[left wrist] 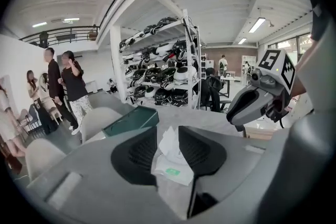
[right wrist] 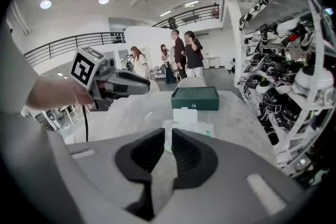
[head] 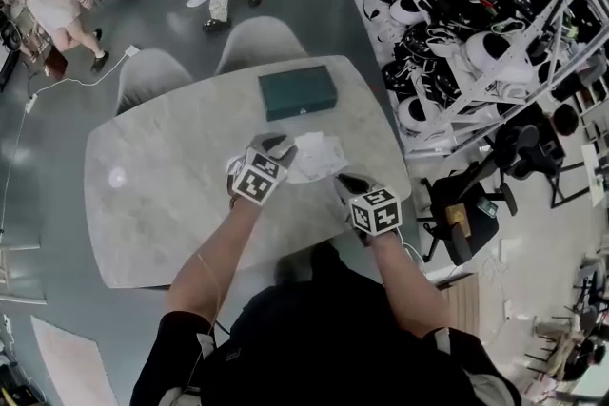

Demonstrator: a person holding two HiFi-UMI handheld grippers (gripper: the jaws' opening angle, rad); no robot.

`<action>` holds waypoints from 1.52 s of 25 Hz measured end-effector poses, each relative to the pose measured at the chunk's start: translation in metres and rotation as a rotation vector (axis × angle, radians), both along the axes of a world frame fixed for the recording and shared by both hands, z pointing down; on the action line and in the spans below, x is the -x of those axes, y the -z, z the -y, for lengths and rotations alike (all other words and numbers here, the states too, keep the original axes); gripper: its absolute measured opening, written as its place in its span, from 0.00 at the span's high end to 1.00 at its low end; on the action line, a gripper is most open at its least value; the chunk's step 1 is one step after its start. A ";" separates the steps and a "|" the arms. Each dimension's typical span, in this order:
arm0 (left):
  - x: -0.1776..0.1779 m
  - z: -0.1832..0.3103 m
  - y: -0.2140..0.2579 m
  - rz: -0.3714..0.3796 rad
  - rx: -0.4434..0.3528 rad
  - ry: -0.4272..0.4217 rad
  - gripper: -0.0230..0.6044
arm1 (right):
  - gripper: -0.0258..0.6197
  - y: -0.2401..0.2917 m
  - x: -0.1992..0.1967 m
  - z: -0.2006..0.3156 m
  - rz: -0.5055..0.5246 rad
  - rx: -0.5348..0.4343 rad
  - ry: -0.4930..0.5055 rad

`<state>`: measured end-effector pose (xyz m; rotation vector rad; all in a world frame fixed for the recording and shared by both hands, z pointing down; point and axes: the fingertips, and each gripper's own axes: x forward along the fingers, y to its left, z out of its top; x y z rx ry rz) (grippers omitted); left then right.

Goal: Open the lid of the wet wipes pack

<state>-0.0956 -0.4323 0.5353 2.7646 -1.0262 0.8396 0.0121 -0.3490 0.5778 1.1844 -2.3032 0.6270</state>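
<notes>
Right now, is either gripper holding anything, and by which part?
Nothing is held. The left gripper and the right gripper both hover above the table with their fingers apart and empty. The wet wipes pack lies free on the table.

left claw (head: 275, 145) gapes empty, right claw (head: 349, 182) barely parted, both angled downward.

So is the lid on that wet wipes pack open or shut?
Open: the white lid stands flipped up from the pack, and a crumpled wipe pokes up out of it.
</notes>
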 end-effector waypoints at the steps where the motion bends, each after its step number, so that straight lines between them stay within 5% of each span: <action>1: 0.002 -0.007 0.006 -0.015 -0.006 0.003 0.74 | 0.89 0.006 0.002 -0.005 0.004 -0.011 -0.001; 17: -0.006 -0.078 0.069 -0.230 -0.007 0.108 0.78 | 0.92 0.095 -0.035 -0.045 0.139 -0.184 0.015; 28: -0.045 -0.121 0.105 -0.305 -0.096 0.223 0.82 | 0.96 0.146 -0.127 -0.080 0.220 -0.342 0.048; 38: -0.038 -0.121 0.107 -0.302 -0.116 0.289 0.86 | 0.96 0.169 -0.122 -0.076 0.242 -0.413 0.105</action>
